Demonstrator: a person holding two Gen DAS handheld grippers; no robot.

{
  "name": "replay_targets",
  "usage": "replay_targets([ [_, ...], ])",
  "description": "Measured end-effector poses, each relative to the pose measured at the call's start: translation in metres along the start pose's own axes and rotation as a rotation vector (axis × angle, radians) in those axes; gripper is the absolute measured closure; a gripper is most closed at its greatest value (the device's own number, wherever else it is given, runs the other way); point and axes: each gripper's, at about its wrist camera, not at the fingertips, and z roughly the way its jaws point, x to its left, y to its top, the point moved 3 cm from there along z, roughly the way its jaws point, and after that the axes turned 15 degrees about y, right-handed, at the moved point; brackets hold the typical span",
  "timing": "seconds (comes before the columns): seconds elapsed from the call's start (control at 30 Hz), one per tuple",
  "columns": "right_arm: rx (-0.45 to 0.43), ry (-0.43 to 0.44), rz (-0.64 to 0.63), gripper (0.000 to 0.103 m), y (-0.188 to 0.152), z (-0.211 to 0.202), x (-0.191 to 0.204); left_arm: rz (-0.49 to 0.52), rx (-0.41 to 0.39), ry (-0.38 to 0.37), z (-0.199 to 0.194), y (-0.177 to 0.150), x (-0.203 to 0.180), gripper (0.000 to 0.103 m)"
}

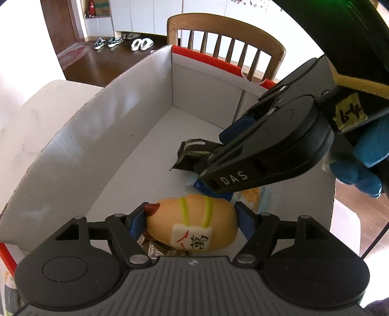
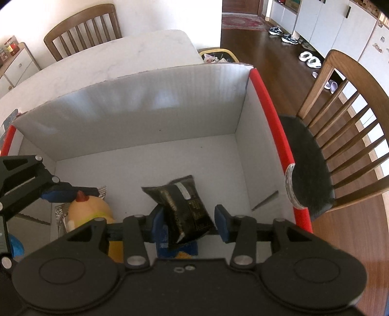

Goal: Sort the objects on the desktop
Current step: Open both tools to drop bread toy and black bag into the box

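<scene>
A wooden chair (image 1: pixel 226 46) stands behind the table (image 2: pixel 116 60), a second chair (image 2: pixel 82 29) at its far side. A third (image 2: pixel 345 136) has a dark cushion (image 2: pixel 308 165) on its seat. Sneakers (image 1: pixel 108 42) and white slippers (image 1: pixel 142 44) lie on the wood floor (image 2: pixel 265 53) by white cabinets (image 2: pixel 335 26). A rug (image 2: pixel 240 21) lies farther off; a bin (image 2: pixel 218 55) sits past the table's edge.

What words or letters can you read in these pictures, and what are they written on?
"DAS": white letters on the black finger arm of the right gripper.
"萬": a dark character with a red mark beside it, on the white tile of the orange toy held by the left gripper.
Yellow tape tag: handwritten marks, not clearly readable.
Black packet: print too small to read.
</scene>
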Motion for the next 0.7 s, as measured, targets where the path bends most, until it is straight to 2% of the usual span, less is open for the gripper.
replay_targets([
  [0.17, -0.015, 0.019, -0.002, 0.049, 0.0, -0.004, 0.001, -0.001, -0.003, -0.003, -0.002, 0.001, -0.002, 0.026],
  [0.23, -0.021, 0.029, -0.007, 0.042, 0.001, -0.006, 0.003, -0.012, -0.008, -0.004, -0.004, 0.001, -0.001, 0.02],
  [0.43, -0.064, 0.033, -0.024, 0.033, -0.003, -0.022, 0.014, -0.038, -0.045, -0.011, -0.018, 0.0, 0.0, 0.02],
  [0.7, -0.112, 0.018, -0.058, 0.028, -0.008, -0.045, 0.024, -0.081, -0.099, 0.009, -0.041, -0.006, -0.003, 0.02],
])
